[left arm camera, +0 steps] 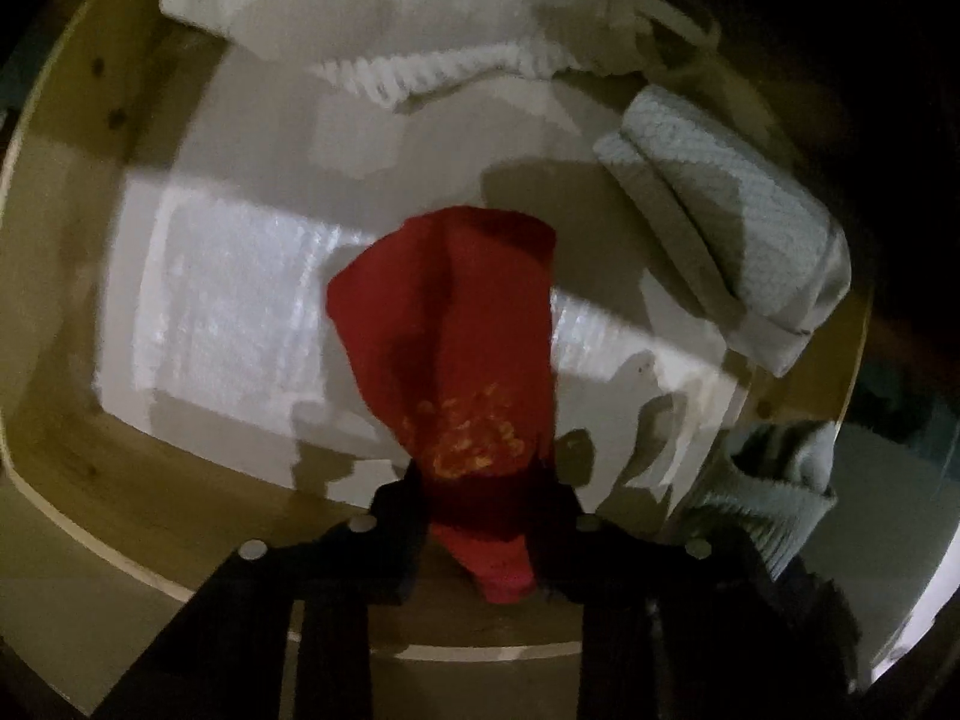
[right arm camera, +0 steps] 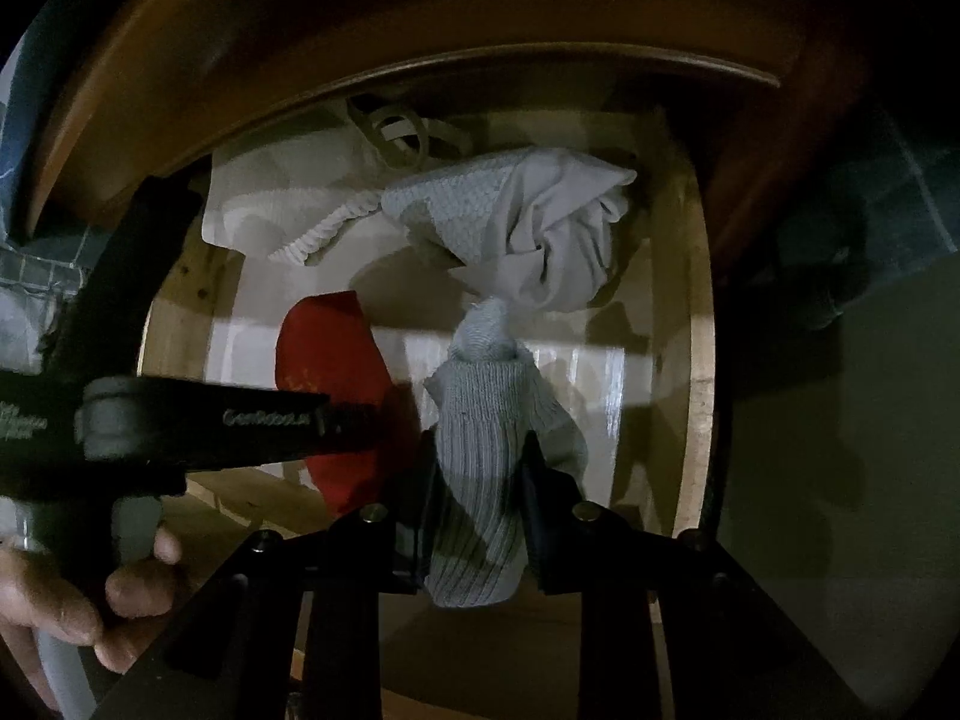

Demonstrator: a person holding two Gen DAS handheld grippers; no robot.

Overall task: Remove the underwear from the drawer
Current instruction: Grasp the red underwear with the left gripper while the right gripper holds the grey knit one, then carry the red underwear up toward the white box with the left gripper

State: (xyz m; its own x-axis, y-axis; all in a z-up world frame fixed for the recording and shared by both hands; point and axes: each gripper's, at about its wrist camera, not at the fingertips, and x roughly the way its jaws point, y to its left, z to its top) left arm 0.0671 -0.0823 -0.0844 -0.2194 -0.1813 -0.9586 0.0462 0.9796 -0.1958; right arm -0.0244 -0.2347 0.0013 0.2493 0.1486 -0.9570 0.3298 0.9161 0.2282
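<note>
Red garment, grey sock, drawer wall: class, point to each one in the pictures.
Red garment [left arm camera: 444, 324], left wrist view, middle of the hanging cloth.
Grey sock [right arm camera: 486, 456], right wrist view, ribbed middle.
Drawer wall [right arm camera: 699, 360], right wrist view, right wooden side.

Red underwear [left arm camera: 447, 324] w/ a yellow print hangs bunched between the left gripper [left arm camera: 480, 498] fingers, above the open wooden drawer [left arm camera: 54, 276]. Ahead of it, a white garment [left arm camera: 360, 6] and a pale blue-grey folded one [left arm camera: 738, 228] lie inside.
</note>
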